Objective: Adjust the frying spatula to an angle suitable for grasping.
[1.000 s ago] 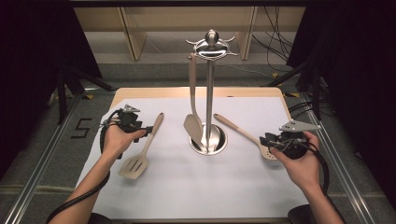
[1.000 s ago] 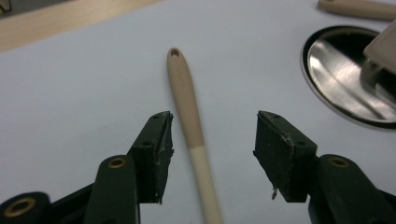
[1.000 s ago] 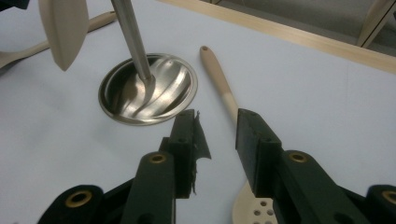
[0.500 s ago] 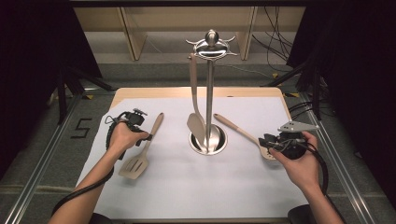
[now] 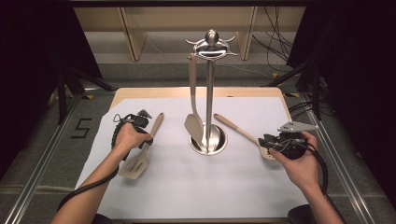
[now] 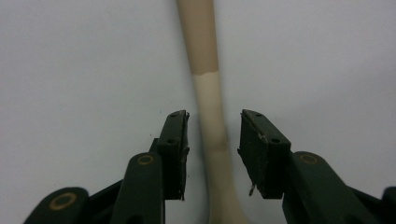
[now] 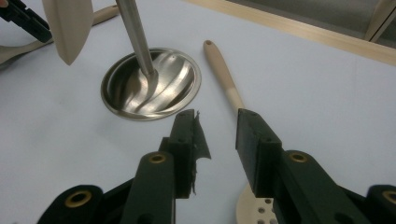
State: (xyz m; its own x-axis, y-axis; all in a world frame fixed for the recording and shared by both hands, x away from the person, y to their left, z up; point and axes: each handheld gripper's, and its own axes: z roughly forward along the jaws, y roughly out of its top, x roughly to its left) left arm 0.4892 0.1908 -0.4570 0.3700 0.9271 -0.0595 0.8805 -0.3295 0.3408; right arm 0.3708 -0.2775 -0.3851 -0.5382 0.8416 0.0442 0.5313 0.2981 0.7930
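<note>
on the white table cover in the high view, the left gripper (image 5: 140, 122) sits over the neck of the slotted spatula (image 5: 140, 154), which lies flat left of the steel utensil stand (image 5: 208, 93). a second ago that hand was farther left, beside the handle; it has slid right and down onto it, so a pick-up looks close. one solid spatula (image 5: 194, 105) already hangs from the stand's top. the right gripper (image 5: 271, 142) rests over the bowl end of the perforated spoon (image 5: 240, 135), much as it did before.

in the left gripper view, the jaws stand apart with the spatula's pale neck (image 6: 210, 116) running up between them, not yet pinched; closing would likely catch it.

in the right gripper view, the jaws are also parted, and the spoon's handle (image 7: 224, 77) lies on the cover between and beyond them, its holed bowl (image 7: 254, 210) at the bottom edge. the stand's round base (image 7: 152, 84) sits just left.
</note>
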